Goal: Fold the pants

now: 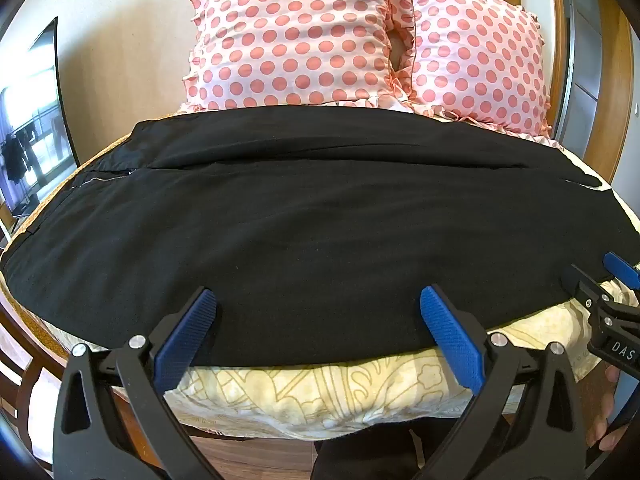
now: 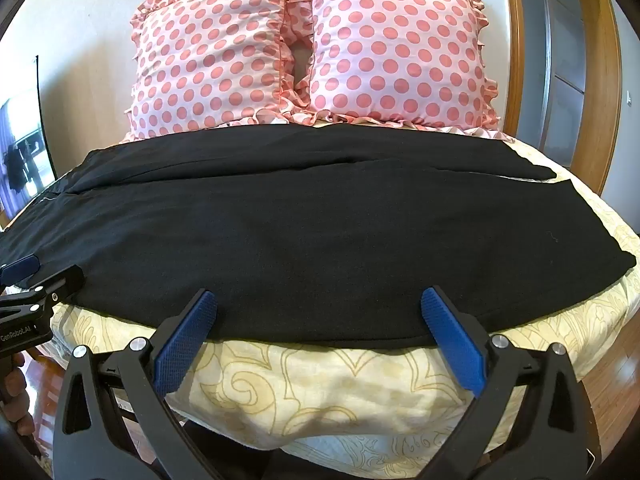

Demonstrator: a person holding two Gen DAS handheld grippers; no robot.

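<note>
Nearest, left gripper (image 1: 318, 336) with jaws spread wide, blue pads (image 1: 188, 340) poised over the near hem of the black pants (image 1: 312, 220), gripping nothing. Right gripper (image 2: 320, 334) likewise, jaws spread and empty, hovering at the same near edge further toward the leg ends. Each gripper visible at the margin of the other's view, just beside the cloth.

Pants laid flat across the bed (image 2: 328, 392), lengthwise from side to side: waist and zip at the left, leg ends at the right, one leg near and one far, with a long seam between them.

Likely step: taking hold of the near edge to fold the near leg over the far one. Best done by pinching both layers of the hem at matched depth, lifting together, carrying the edge level to the far edge so no twist forms, then smoothing. Risk: catching the yellow patterned bedspread (image 1: 320, 392) along with the cloth, since the pants edge sits right at the mattress rim.

Beyond the pants, two pink polka-dot pillows (image 2: 304, 52) propped against a pale wall. Dark screen (image 1: 32, 120) at far left, wooden door frame (image 2: 600, 80) at right, wooden floor below.
</note>
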